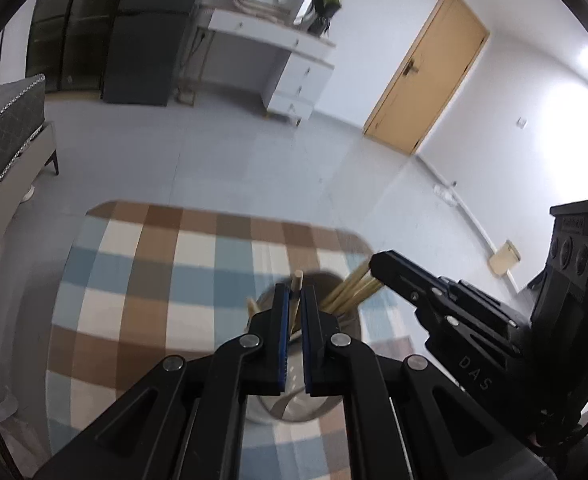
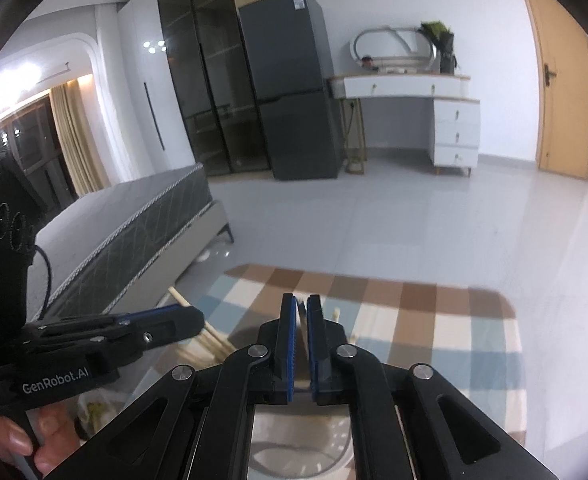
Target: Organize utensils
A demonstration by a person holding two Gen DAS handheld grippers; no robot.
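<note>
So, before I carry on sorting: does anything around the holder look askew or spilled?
Nothing spilled or damaged. The chopsticks fan out at a slant in the holder, and the left gripper grips a single chopstick.

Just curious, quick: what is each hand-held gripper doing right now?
Left hand-held gripper: closed on a wooden chopstick.
Right hand-held gripper: closed on chopsticks.

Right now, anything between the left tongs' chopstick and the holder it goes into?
Nothing visible. The left tongs grip one chopstick right above the holder. The right tongs hold a bundle of chopsticks over the same opening, beside it, not under it.
</note>
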